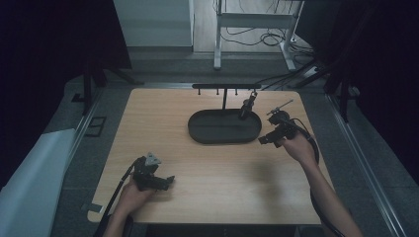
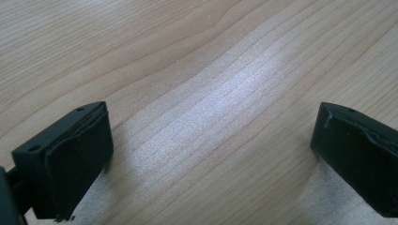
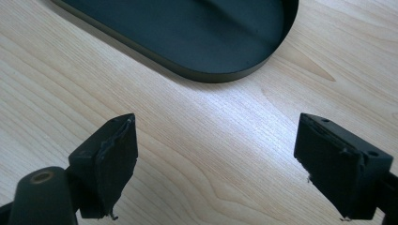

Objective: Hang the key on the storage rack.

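At the lower left of the high view, the left claw (image 1: 167, 181) is held low over the bare wooden surface (image 1: 217, 168), jaws apart and empty. Right of centre, the right claw (image 1: 262, 140) is also spread empty, just beside the black oval tray (image 1: 197, 133). Beyond, a dark item (image 1: 246, 107) hangs from the rack (image 1: 225, 87). A reach seems underway; next, the right claw probably must be lifted toward that item.

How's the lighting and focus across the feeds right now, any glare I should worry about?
High view: dim, with black surroundings; the tray and right gripper read as dark shapes. Left gripper view: a pale sheen runs across the table; the left gripper jaws look slightly soft. Right gripper view: bright and even, wood grain sharp, tray interior nearly featureless black.
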`<action>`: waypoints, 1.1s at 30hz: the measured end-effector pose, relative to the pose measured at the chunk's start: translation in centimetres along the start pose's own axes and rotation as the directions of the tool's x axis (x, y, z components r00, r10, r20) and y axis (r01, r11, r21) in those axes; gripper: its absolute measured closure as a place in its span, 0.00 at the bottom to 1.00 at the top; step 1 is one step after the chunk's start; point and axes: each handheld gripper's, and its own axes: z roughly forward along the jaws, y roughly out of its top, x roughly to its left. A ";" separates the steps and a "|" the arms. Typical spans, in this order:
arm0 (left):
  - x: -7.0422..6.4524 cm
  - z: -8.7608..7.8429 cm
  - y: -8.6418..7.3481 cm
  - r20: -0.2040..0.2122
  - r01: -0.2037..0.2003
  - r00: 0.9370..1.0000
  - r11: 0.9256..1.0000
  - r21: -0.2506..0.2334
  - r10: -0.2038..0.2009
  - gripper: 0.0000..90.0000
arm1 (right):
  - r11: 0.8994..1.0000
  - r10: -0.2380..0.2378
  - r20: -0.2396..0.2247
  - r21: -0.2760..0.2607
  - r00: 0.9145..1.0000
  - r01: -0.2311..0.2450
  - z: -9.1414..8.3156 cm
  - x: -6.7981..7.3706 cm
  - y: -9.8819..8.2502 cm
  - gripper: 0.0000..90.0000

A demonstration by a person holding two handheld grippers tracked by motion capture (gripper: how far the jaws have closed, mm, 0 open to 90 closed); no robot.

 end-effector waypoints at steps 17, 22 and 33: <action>0.0 0.0 0.0 0.000 -0.001 1.000 1.000 0.001 0.001 0.00 | 0.999 -0.032 -0.004 -0.033 0.999 0.032 -0.7 1.3 -2.4 0.15; 0.0 0.0 0.0 0.000 -0.001 1.000 1.000 0.000 0.001 0.00 | 0.998 -0.031 -0.003 -0.047 1.000 0.031 -1.2 1.3 -3.8 0.15; 0.0 0.0 0.0 0.000 -0.001 1.000 1.000 0.001 0.001 0.00 | 0.996 0.001 -0.007 -0.094 1.000 -0.002 -1.8 1.2 -7.8 0.15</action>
